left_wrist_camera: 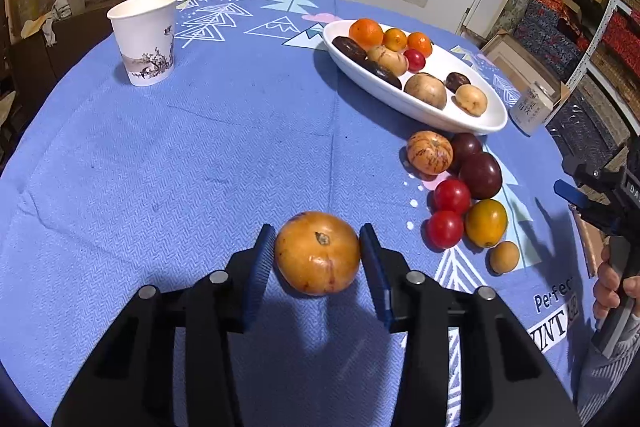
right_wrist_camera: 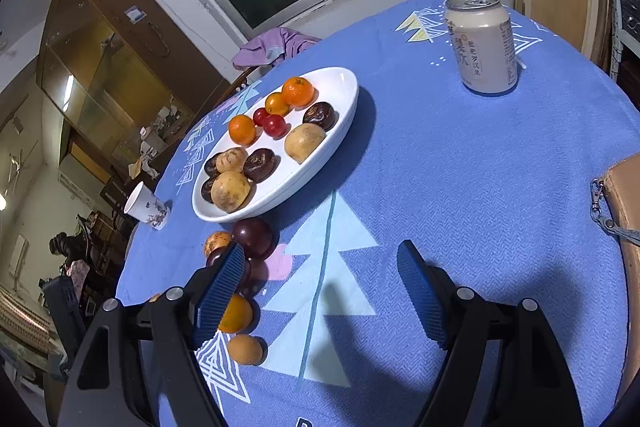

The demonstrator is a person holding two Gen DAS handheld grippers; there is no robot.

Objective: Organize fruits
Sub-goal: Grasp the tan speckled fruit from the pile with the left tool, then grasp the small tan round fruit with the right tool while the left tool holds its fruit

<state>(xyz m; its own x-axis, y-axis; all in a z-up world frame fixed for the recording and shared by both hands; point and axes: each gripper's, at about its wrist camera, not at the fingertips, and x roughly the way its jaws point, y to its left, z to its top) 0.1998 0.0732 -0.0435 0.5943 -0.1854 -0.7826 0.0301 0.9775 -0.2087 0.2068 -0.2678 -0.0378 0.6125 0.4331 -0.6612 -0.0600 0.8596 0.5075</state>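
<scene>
Okay, left gripper [left_wrist_camera: 318, 247]: I've got it pinching the orange fruit [left_wrist_camera: 317, 253] on the worktop [left_wrist_camera: 200, 167]
right gripper [right_wrist_camera: 320, 291]: spread, holding nothing
plate [left_wrist_camera: 490, 123]: fruit inside

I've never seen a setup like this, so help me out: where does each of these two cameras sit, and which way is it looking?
Left wrist: on the left gripper, looking down at an orange fruit between its blue pads; a hand with the other gripper shows at right.
Right wrist: on the right gripper, open over the blue tablecloth, facing a can.
Both share the white dish, paper cup and window.
</scene>
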